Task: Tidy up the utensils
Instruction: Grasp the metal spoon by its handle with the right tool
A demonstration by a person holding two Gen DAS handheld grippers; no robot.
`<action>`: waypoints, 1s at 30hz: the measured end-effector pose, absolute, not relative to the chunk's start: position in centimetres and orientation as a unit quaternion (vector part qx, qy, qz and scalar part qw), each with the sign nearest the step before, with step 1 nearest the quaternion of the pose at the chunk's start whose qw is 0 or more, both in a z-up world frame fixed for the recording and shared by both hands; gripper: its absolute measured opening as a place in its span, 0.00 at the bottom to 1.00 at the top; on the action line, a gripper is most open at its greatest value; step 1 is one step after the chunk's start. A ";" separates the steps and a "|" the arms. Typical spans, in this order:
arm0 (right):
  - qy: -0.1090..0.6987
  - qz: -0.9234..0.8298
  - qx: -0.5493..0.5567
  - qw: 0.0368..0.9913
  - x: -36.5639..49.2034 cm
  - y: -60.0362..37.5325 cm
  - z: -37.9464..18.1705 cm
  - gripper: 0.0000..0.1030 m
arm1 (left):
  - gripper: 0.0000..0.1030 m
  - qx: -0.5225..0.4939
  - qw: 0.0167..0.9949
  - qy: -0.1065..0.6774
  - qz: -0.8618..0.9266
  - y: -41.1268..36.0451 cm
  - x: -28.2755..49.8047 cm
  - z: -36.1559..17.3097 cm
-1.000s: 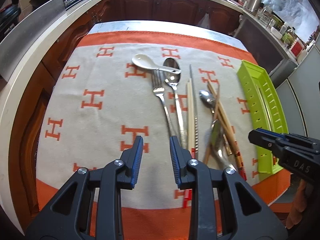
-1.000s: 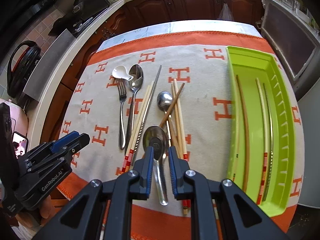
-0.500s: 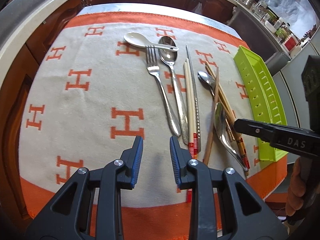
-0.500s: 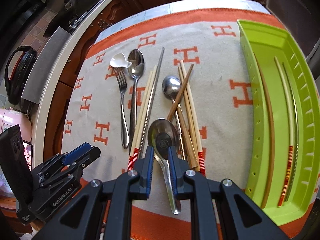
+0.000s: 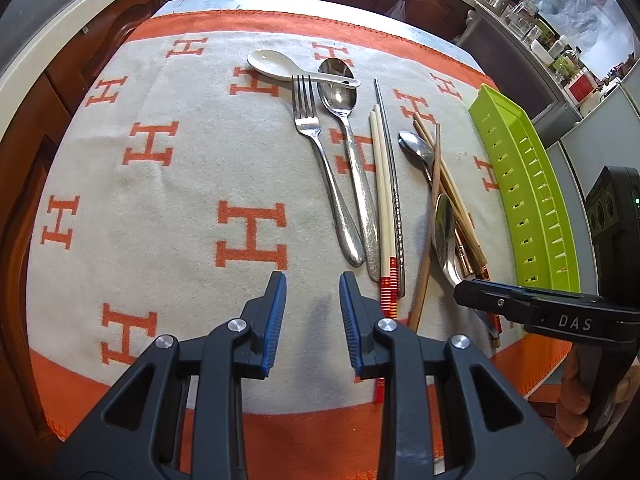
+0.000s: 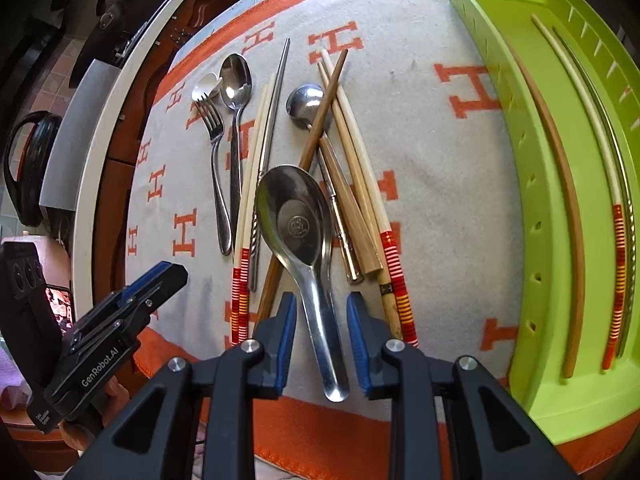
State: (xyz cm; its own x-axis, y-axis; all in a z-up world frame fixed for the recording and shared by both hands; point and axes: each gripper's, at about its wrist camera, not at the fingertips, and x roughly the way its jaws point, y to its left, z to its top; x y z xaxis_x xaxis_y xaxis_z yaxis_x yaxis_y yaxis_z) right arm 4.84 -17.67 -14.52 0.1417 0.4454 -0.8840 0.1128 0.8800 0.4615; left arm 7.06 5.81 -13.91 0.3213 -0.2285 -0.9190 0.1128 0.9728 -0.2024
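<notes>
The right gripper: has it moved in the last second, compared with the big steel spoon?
Yes. The right gripper has come down and forward; its open jaws now straddle the handle of the large steel spoon, which lies unmoved.

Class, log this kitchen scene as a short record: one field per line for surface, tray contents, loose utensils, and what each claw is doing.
surface: cloth with orange H pattern
tray: green, at the cloth's right edge; holds a few chopsticks
loose utensils: fork, white spoon, metal spoons, chopsticks in a crossed pile
big spoon: bowl up, lying on the pile, handle toward the camera
right claw: open, one finger each side of the big spoon's handle
left claw: open, holds nothing, over bare cloth
</notes>
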 end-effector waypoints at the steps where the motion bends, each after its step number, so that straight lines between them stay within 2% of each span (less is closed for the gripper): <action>1: 0.644 0.117 0.220 0.723 4.8 -17.7 -14.6 0.25 | 0.24 -0.051 0.811 0.574 -0.105 5.8 7.0 -14.0; 13: 0.641 0.154 0.322 0.680 4.3 -18.9 -16.2 0.25 | 0.23 -0.050 0.807 0.578 -0.106 5.9 6.7 -14.2; 16: 0.642 0.158 0.330 0.674 4.2 -18.8 -16.5 0.19 | 0.24 -0.047 0.807 0.579 -0.105 5.8 6.7 -14.3; 17: 0.643 0.159 0.334 0.671 4.1 -18.8 -16.7 0.12 | 0.24 -0.046 0.808 0.579 -0.105 5.7 6.7 -14.2; 25: 0.626 0.154 0.303 0.702 4.0 -18.3 -15.6 0.11 | 0.24 -0.042 0.808 0.580 -0.099 5.7 6.8 -14.3; 30: 0.608 0.161 0.302 0.716 4.1 -18.4 -14.5 0.03 | 0.24 -0.045 0.807 0.581 -0.090 6.1 7.3 -14.4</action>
